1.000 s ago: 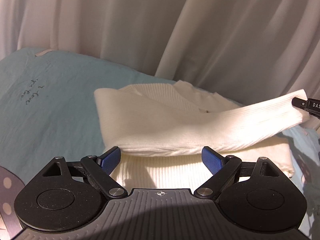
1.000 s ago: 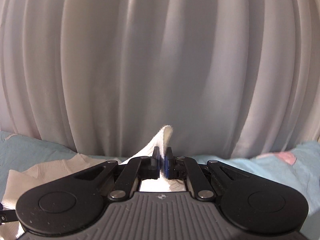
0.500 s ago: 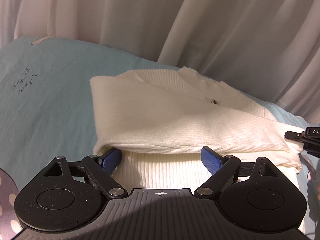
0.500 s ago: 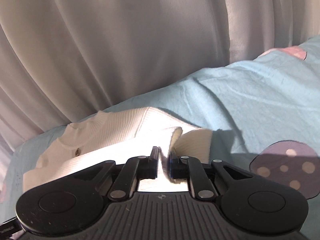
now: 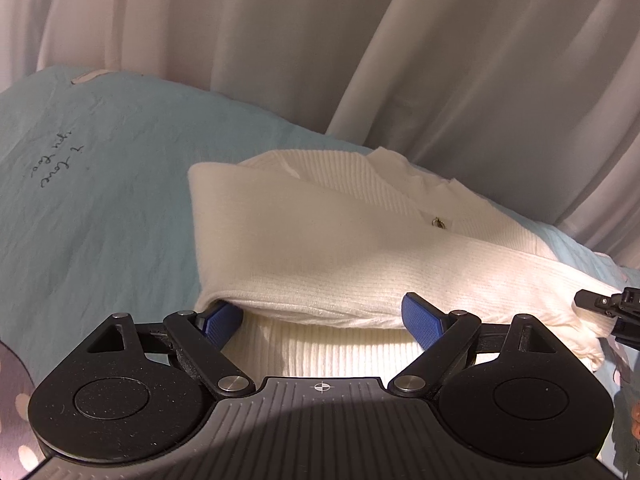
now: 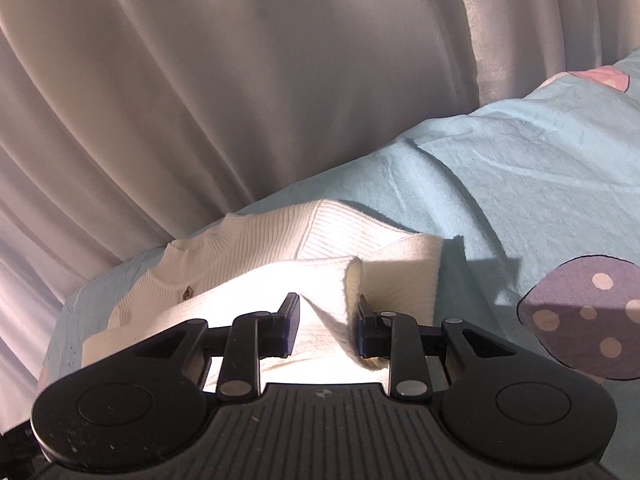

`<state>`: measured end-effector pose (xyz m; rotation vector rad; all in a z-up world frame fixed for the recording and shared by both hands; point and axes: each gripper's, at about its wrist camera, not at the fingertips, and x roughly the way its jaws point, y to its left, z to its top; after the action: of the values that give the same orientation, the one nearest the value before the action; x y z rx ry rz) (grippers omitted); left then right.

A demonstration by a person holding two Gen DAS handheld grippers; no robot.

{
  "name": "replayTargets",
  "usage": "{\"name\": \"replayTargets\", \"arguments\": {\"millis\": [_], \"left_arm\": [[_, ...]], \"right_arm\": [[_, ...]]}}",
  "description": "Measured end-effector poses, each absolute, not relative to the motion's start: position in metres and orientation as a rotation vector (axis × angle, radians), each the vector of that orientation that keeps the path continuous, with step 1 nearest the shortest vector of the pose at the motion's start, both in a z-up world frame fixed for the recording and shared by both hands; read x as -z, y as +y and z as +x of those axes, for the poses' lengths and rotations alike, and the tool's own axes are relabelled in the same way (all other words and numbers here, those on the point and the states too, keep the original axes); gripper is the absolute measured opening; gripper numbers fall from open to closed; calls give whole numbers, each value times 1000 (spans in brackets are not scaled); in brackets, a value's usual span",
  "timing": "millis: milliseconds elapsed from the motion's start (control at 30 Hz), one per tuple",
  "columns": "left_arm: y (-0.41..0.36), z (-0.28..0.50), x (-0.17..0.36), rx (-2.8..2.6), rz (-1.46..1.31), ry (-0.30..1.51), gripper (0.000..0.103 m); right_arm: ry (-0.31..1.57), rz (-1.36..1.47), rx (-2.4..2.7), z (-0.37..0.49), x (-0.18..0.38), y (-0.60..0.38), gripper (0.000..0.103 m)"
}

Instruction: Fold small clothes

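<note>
Opening, right hand-held gripper (image 6: 327,322) straddles sweater (image 6: 256,264) cuff; left (image 5: 320,316) apart w/ sleeve between.

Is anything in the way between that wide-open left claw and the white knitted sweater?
Nothing visible: the left gripper sits right at the white ribbed sweater, its folded sleeve lying between the blue pads.

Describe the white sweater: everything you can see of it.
The sweater is a cream ribbed knit with a small collar and a little metal button. It lies partly folded on the blue sheet, one sleeve laid across its front. The cuff end sits between the right gripper's opening jaws. The left gripper is wide open at the near edge, pinching nothing.
</note>
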<state>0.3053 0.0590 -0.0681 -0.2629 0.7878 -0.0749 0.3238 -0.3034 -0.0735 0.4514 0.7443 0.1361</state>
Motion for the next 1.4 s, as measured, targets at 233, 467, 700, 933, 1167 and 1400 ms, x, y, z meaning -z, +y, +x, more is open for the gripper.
{"name": "replayTargets", "arguments": {"millis": [233,467,700,933,1167,1400], "left_arm": [[51,307,68,74,-231,775,91],[30,299,75,122,-128,767,92],[5,307,80,110,-13,742,95],[17,326,74,-46,-92,700,93],[64,313,67,-130,-267,731,80],[71,317,49,-86,-378,677,85]], "right_arm": [[690,569,-151,321,60,-306,5],[610,897,-233,319,48,-328,4],[572,1125,-303,311,51,-338,4],[531,1106,-297,301,41,-342,4],[553,1015,-236,295,42,-346,4],[584,929,-181,296,49,-339,4]]}}
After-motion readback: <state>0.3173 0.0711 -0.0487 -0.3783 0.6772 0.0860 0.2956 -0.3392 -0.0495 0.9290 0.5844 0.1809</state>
